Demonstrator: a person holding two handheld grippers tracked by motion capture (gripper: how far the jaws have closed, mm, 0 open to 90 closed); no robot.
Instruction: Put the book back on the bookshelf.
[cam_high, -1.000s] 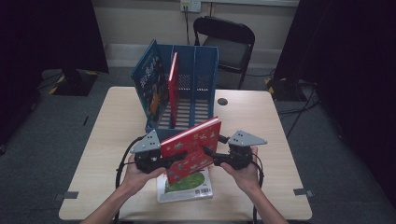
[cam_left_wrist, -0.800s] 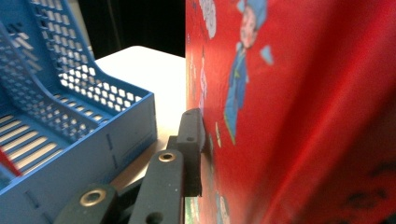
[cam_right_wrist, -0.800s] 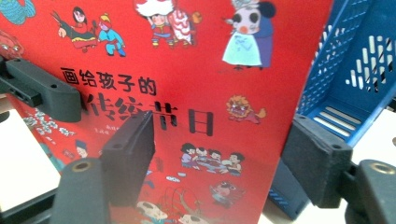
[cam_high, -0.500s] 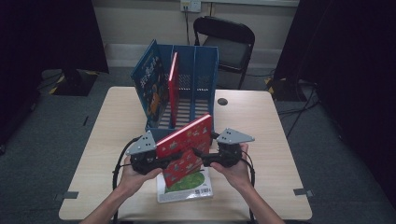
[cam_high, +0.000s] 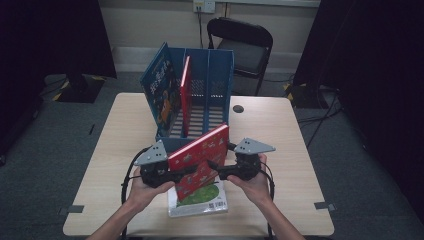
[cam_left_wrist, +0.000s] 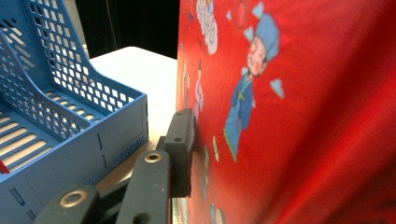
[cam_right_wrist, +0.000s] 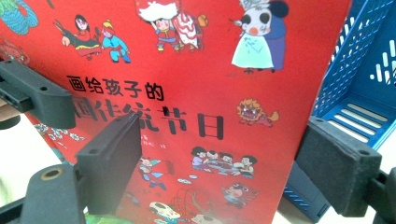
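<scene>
- The left gripper (cam_high: 187, 171) is seen in the high view at the left edge of a red hardcover picture book (cam_high: 200, 154); in the left gripper view one black pad (cam_left_wrist: 181, 151) is pressed flat against the book's cover (cam_left_wrist: 289, 112), so the book is pinched, though the jaws have just been opening a little.
- The right gripper (cam_high: 214, 169) is held at the book's right side; in the right gripper view its jaws are spread wide and have just been opening, with the red cover (cam_right_wrist: 196, 93) seen beyond and between them and no pad pressed on it.
- The red book is held tilted above the pale wooden table (cam_high: 295, 145), just in front of a blue perforated plastic file rack (cam_high: 210, 82).
- A blue book (cam_high: 159, 92) and a thin red book (cam_high: 185, 95) are stood in the rack's left compartments.
- A flat book with a green-and-white cover (cam_high: 200, 200) is lying on the table under the grippers.
- A black folding chair (cam_high: 245, 45) is placed beyond the table.
</scene>
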